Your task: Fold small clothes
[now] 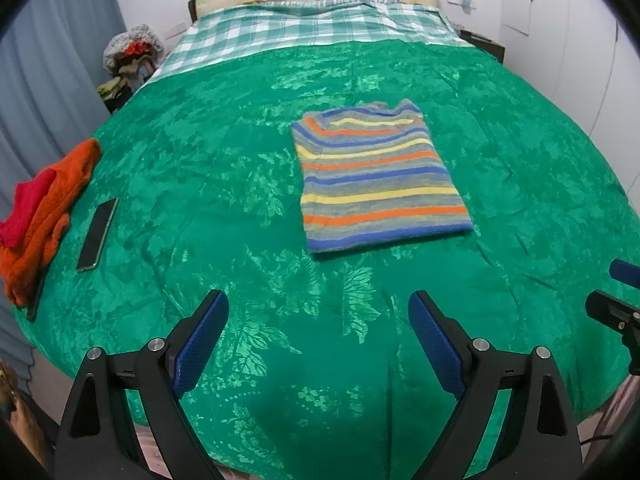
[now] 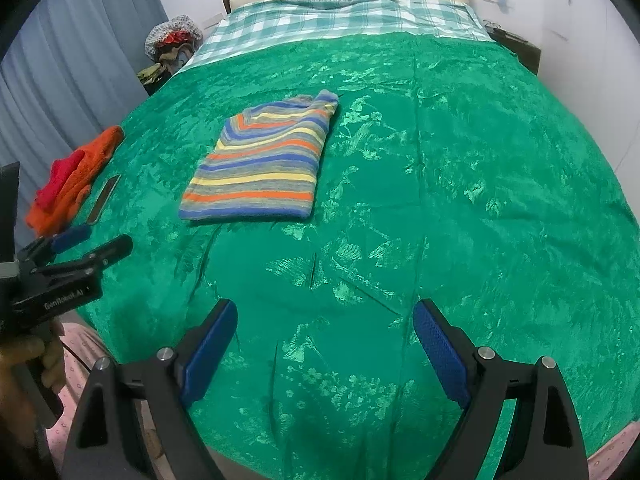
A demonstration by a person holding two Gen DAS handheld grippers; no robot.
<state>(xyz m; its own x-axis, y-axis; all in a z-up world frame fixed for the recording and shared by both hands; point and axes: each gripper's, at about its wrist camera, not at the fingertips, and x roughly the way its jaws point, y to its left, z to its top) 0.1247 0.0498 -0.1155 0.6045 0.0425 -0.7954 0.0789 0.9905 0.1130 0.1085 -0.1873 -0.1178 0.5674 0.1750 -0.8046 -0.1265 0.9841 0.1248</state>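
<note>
- We hold the left gripper [image 1: 318, 336] wide open and empty above the near edge of the green bedspread [image 1: 240, 184].
- Our right gripper [image 2: 325, 346] is likewise spread and holds nothing, hovering beside it on the right.
- The striped sweater [image 1: 380, 176] lies mid-bed, well apart from both grippers (it looks partly folded into a rectangle already, sleeves tucked, we judge).
- At the left edge sit an orange-and-red clothes pile [image 1: 40, 216] and a phone [image 1: 97, 234].
- Risk: pinching one layer only would drag the fold open; the slick bedspread could bunch up underneath.
</note>
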